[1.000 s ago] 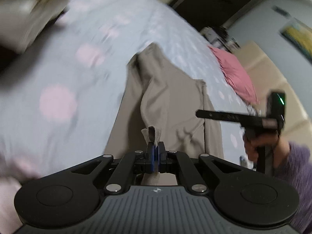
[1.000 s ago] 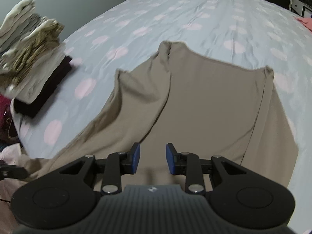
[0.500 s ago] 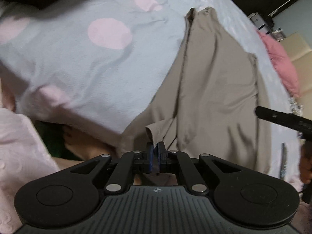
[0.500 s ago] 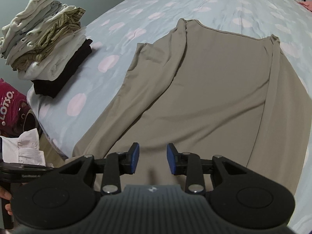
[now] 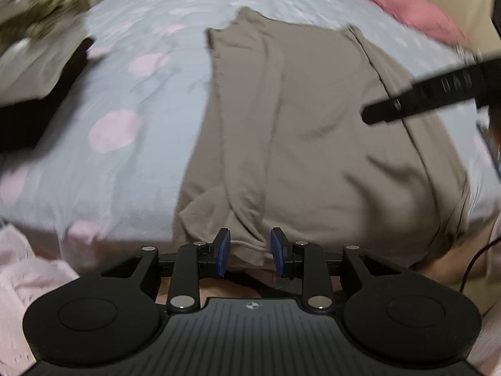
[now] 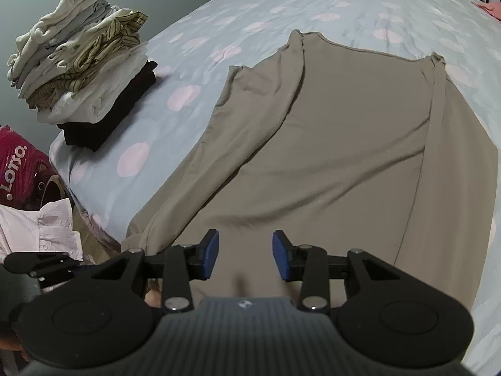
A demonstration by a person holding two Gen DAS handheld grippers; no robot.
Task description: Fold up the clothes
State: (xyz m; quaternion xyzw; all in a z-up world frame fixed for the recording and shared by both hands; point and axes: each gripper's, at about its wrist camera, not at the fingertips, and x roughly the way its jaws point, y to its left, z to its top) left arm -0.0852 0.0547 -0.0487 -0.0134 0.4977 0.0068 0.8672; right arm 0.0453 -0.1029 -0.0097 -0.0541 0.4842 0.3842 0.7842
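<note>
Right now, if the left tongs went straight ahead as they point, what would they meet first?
Most likely the taupe garment: its bunched near hem already lies between the open left tongs. Depth is unclear.

The garment (image 6: pixel 344 144) is a plain taupe piece of thin, soft fabric, spread flat on the bed (image 6: pixel 313 3) with its long axis running away from the near edge. Its left side is folded inward over the body, forming a long diagonal crease. A narrow folded strip runs along its right side. The near end drapes over the bed edge, with a small rumpled fold at the near left corner (image 5: pixel 203 206).
</note>
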